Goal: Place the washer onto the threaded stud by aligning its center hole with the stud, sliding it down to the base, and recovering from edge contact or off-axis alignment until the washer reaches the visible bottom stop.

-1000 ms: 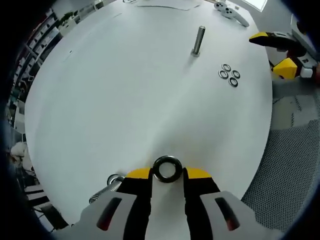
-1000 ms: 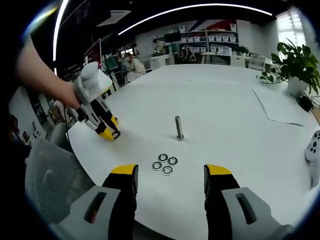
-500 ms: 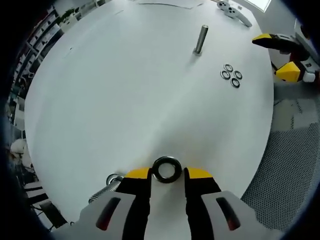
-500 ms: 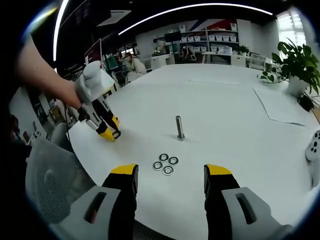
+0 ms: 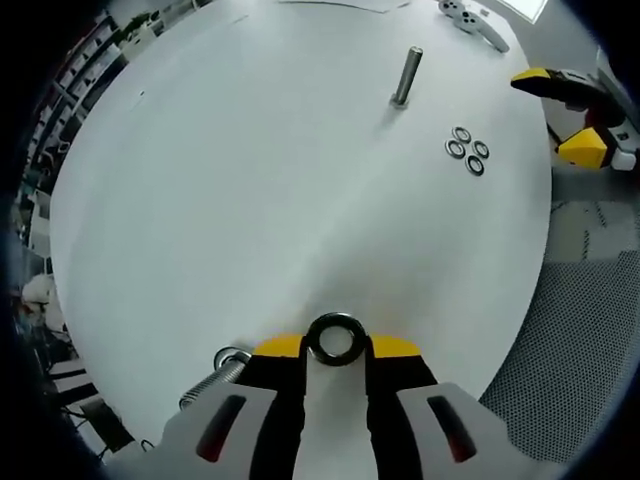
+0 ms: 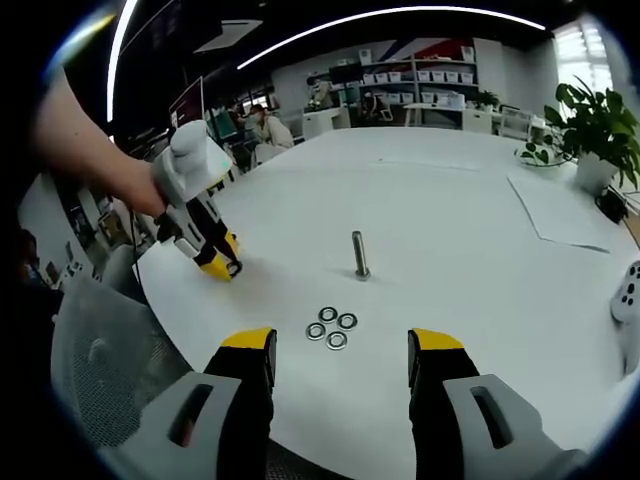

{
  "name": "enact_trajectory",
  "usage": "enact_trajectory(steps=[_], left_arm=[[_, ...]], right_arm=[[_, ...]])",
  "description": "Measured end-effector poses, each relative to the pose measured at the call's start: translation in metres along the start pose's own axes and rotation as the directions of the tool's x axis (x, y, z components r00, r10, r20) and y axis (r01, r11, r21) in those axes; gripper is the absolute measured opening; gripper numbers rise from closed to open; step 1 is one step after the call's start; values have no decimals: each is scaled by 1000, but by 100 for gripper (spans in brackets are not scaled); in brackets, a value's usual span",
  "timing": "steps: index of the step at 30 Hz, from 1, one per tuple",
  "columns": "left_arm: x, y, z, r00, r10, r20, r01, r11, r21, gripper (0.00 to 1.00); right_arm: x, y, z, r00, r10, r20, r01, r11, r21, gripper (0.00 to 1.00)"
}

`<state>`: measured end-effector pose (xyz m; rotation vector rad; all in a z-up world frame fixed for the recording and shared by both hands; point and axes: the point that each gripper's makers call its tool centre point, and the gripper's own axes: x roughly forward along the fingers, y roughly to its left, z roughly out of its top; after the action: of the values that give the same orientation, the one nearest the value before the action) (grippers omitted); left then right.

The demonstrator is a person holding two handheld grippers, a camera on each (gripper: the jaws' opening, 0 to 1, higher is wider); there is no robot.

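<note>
White and round, the worktop (image 5: pixel 250 200) spreads under both claws, with an office of shelves and a potted plant (image 6: pixel 598 125) behind it in the right gripper view. No writing or brand can be read anywhere; the shelf boxes are too small to make out.

In the left gripper view, the left claw (image 5: pixel 336 346) is clamped on a dark washer (image 5: pixel 336 338), held between its yellow tips low over the worktop's near edge. A coiled spring (image 5: pixel 215 375) sits just left of the claw, partly hidden by its body. Far ahead stands the upright stud (image 5: pixel 405 76), and to its right lie four spare washers (image 5: pixel 466 150) in a tight cluster.

In the right gripper view, the right claw (image 6: pixel 340 350) stands apart, holding nothing, with the spare washers just ahead between its tips and the stud beyond them. A white game controller (image 6: pixel 627 292) is cut off at the right edge.
</note>
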<state>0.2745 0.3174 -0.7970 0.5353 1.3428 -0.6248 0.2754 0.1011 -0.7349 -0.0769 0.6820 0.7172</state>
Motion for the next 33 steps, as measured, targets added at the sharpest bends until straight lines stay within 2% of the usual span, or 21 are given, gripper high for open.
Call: enact_trajectory(steps=[11,16,23,27,30,33], left_arm=[[0,0,0,1000,3,22,-3,1000,-4,19],[-1,0,-1,999,7,52,-6,1000,-24,19],[-4,-2,-5,1000,-9,28,9,1000,-2,18],[-9,0,-1,998,-14,55,14,1000,2,18],[-16,0,4,998,-12,66,9,999,48,18],[-21,1,7,997,-15,74,11,998,57,18]], right_arm=[[0,-1,-1,1000,-1,-4,1,1000,-5,55],[0,-1,0,1000,0,-1,0,1000,1,55],[0,-1,-2,1000,-4,-11,4,1000,-8,54],[0,-2,-2,1000,-7,-8,7,1000,-5,54],[0,-2,-2,1000,-7,-8,7,1000,-4,54],[0,-2,-1,1000,-6,-6,6,1000,-7,54]])
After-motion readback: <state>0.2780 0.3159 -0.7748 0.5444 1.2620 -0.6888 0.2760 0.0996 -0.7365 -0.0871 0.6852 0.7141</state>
